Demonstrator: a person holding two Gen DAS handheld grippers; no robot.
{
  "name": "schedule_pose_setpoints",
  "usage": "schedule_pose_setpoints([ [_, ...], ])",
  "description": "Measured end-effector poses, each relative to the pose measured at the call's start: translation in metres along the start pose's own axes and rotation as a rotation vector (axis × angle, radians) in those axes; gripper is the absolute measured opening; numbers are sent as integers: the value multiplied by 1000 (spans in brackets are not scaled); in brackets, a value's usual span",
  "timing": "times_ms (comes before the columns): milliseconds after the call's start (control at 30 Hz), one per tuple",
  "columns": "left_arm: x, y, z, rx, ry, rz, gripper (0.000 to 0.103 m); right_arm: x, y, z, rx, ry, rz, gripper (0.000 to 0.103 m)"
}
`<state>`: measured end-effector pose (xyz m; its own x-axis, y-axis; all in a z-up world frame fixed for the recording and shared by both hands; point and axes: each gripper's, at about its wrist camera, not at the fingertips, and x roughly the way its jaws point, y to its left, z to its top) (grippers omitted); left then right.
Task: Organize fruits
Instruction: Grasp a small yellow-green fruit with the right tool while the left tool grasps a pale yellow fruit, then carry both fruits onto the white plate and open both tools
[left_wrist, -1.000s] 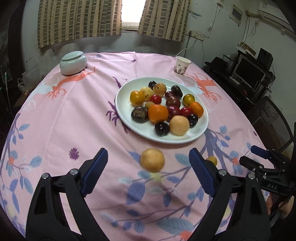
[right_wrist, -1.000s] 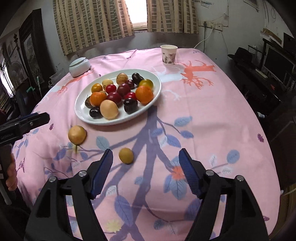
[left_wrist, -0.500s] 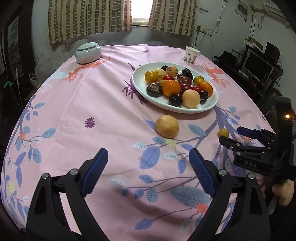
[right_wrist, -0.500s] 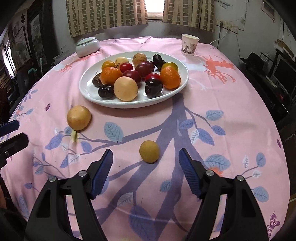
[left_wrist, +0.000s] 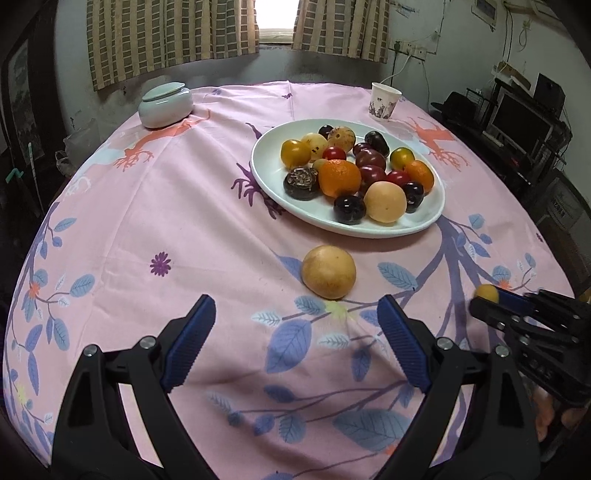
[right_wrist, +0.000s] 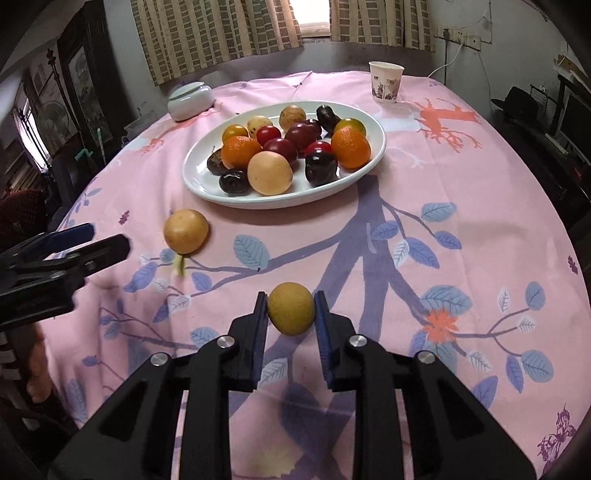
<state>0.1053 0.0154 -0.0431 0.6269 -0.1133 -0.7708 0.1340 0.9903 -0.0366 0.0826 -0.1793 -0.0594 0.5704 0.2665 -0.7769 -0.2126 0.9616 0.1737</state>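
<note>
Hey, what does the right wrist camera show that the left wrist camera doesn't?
Only the right wrist view shows the right gripper closed around the small yellow fruit, both pads at its sides. Only the left wrist view shows the left gripper wide open, empty, short of the large yellow fruit. Both show the white plate of fruit, paper cup and lidded jar.

The right gripper (right_wrist: 291, 314) has its jaws closed in on a small yellow fruit (right_wrist: 291, 313) — both pads touch its sides. The left gripper (left_wrist: 297, 332) is low over the cloth, jaws spread wide, holding nothing.
</note>
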Motion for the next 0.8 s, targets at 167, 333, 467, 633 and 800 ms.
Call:
schedule_pose_setpoints([
  [167,34,-14,11,30,34,21,91,-16,-5,-7,7,-17,33,25],
  [333,58,-17,14,13,78,24,74,-20,-15,-11,46,-18,52,25],
  [467,72,-20,13,27,100,5,58,-21,-16,-13,55,-19,61,25],
  [633,68,-24,11,48,76,-7,46,-23,-13,-14,62,-23,66,25],
  [800,49,-19,3,20,68,-29,46,-26,-3,-11,46,-23,59,25],
])
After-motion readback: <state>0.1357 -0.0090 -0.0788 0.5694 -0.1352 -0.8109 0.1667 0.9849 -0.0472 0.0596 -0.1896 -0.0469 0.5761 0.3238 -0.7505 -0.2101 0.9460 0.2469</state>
